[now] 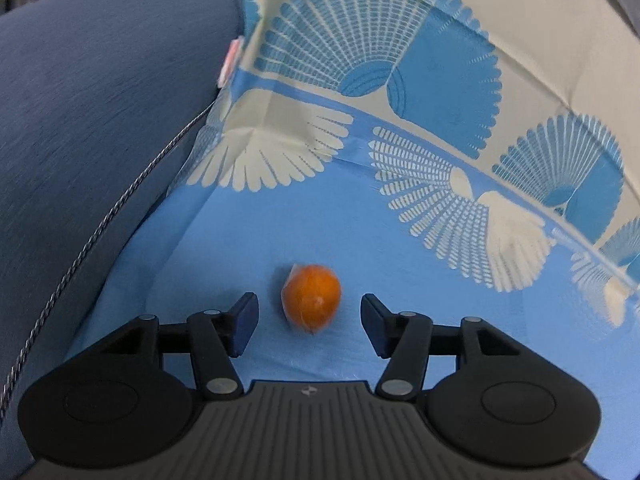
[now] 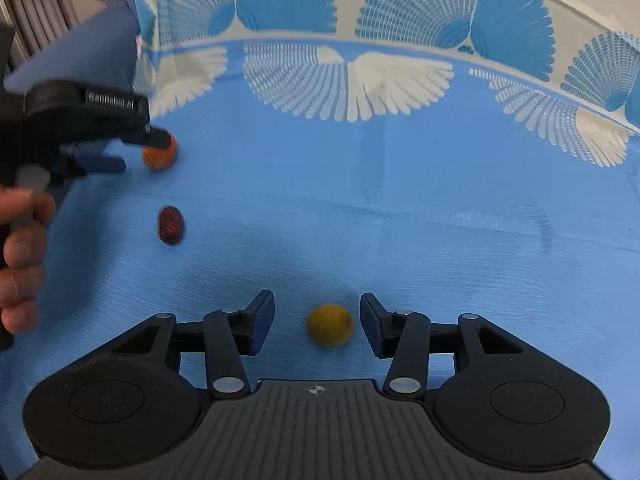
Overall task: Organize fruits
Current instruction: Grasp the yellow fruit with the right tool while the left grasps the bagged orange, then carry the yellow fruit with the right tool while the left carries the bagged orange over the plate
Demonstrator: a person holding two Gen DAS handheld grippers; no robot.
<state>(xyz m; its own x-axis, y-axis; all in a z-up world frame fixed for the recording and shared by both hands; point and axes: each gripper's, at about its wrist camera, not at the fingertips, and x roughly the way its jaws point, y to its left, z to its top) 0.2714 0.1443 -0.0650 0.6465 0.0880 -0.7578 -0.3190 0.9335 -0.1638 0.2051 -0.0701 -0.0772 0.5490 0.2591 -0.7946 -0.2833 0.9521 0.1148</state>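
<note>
An orange fruit (image 1: 312,298) in a clear wrapper lies on the blue cloth (image 1: 240,240), between the fingertips of my left gripper (image 1: 310,322), which is open and not touching it. In the right wrist view the same orange fruit (image 2: 160,153) sits at the far left with the left gripper (image 2: 136,150) around it. A small yellow round fruit (image 2: 330,325) lies between the fingertips of my right gripper (image 2: 318,326), which is open, closer to the right finger. A dark red date-like fruit (image 2: 171,225) lies on the cloth at the left.
The blue cloth (image 2: 400,200) has a cream border with fan patterns (image 2: 348,80) at the far side. A blue upholstered cushion (image 1: 80,120) with a metal chain (image 1: 120,200) lies left of the cloth. A person's hand (image 2: 18,256) holds the left gripper.
</note>
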